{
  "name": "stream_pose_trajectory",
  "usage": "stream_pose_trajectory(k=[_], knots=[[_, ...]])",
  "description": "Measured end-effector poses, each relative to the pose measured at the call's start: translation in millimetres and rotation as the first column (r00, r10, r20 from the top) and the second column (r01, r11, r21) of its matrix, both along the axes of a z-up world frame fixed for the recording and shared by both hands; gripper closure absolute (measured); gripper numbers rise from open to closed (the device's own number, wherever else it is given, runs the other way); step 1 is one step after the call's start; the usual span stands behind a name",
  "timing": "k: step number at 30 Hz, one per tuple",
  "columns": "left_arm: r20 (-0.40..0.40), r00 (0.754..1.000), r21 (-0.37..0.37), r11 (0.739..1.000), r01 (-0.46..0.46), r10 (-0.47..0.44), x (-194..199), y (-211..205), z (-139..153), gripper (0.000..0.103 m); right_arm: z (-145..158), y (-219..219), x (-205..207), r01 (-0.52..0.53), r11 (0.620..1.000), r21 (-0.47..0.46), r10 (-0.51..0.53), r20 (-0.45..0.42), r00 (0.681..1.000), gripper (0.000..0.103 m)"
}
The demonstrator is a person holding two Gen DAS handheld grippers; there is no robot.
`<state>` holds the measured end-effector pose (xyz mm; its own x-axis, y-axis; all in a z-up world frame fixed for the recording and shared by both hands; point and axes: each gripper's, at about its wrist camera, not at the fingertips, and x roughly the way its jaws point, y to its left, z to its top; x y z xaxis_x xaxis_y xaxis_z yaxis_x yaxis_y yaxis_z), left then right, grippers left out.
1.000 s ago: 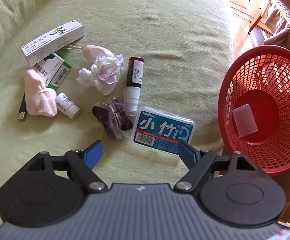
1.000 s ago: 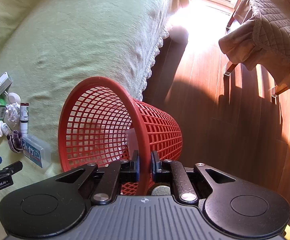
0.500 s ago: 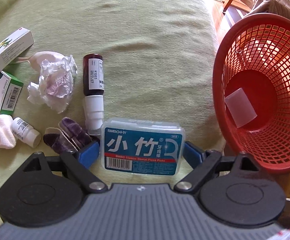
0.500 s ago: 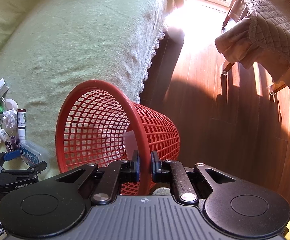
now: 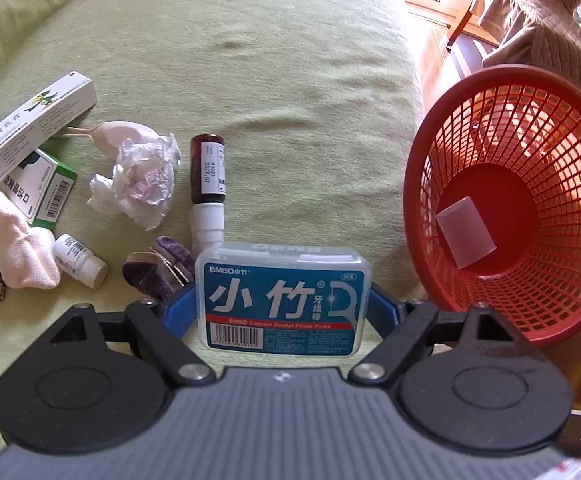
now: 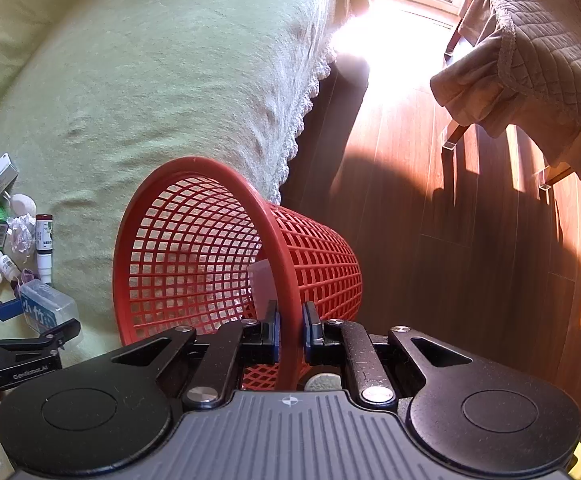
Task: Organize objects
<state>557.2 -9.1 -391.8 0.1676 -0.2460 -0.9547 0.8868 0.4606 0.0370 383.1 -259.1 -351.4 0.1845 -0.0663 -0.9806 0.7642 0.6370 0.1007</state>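
Blue-labelled clear plastic floss-pick box [image 5: 282, 300] just left of red mesh plastic basket [image 5: 418, 184] | left tool [image 5: 280, 306] now straddling it, closing | right tool [image 6: 289, 326] pinching basket rim | pickup looks imminent

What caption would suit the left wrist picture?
Left hand-held gripper closing around a floss-pick box beside a red basket.

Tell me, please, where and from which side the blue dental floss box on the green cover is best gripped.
Grip the floss box across its two short ends, coming from above. It lies flat, label up, and its straight end walls give the pads parallel faces. The left claw already straddles it that way, jaws closing, pads seemingly not yet pressing. The purple fabric piece lies close by the left end.
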Motion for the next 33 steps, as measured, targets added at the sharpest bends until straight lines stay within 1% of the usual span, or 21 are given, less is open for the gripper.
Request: stream_pose_trajectory(k=[5,7,9,12,15,19,22,26,28,31,33], knots=[[-0.074,0.994,-0.02,0.996,-0.088,0.086,-2.7,-0.8,33.3,0.02,-0.1,0.5,1.2,-0.012,1.0,-0.001,0.012,0.0,1.0,0.096],[-0.124,0.986,-0.041,0.992,-0.118,0.112,-7.8,-5.9,44.2,0.02,-0.4,0.2,1.1,-0.013,1.0,-0.001,0.013,0.0,1.0,0.096],[-0.153,0.982,-0.057,0.991,-0.121,0.111,-18.2,-14.4,51.2,0.02,-0.6,-0.1,1.3,-0.013,1.0,0.0,0.013,0.001,1.0,0.096],[-0.166,0.982,-0.075,0.991,-0.107,0.093,-32.9,-26.9,59.1,0.02,-0.5,-0.4,2.0,-0.019,1.0,0.002,0.019,0.004,1.0,0.096],[-0.203,0.975,-0.094,0.989,-0.11,0.089,-44.5,-40.1,65.3,0.02,0.0,-0.5,1.4,-0.025,1.0,0.006,0.025,0.006,1.0,0.096],[-0.237,0.97,-0.125,0.988,-0.087,0.055,-59.7,-54.7,75.1,0.02,0.0,-2.3,-0.1,-0.025,1.0,0.012,0.025,0.01,1.0,0.096],[-0.255,0.966,-0.131,0.989,-0.072,0.036,-69.5,-65.3,75.0,0.019,-0.7,-3.5,-1.2,-0.022,1.0,0.014,0.022,0.012,1.0,0.096],[-0.31,0.95,-0.123,0.99,-0.072,0.031,-78.6,-76.8,64.6,0.019,-1.9,-4.3,-2.6,-0.014,1.0,0.019,0.014,0.014,1.0,0.096],[-0.313,0.949,-0.114,0.991,-0.075,0.036,-81.6,-78.8,62.6,0.019,-2.1,-4.1,-3.2,-0.015,1.0,0.02,0.015,0.014,1.0,0.096],[-0.315,0.949,-0.117,0.99,-0.074,0.033,-83.0,-76.2,63.4,0.015,-2.1,-3.8,-3.8,-0.014,1.0,0.022,0.013,0.015,1.0,0.096],[-0.323,0.946,-0.121,0.99,-0.071,0.029,-82.6,-74.3,64.9,0.015,-2.5,-4.1,-4.7,-0.009,1.0,0.027,0.008,0.014,1.0,0.096]])
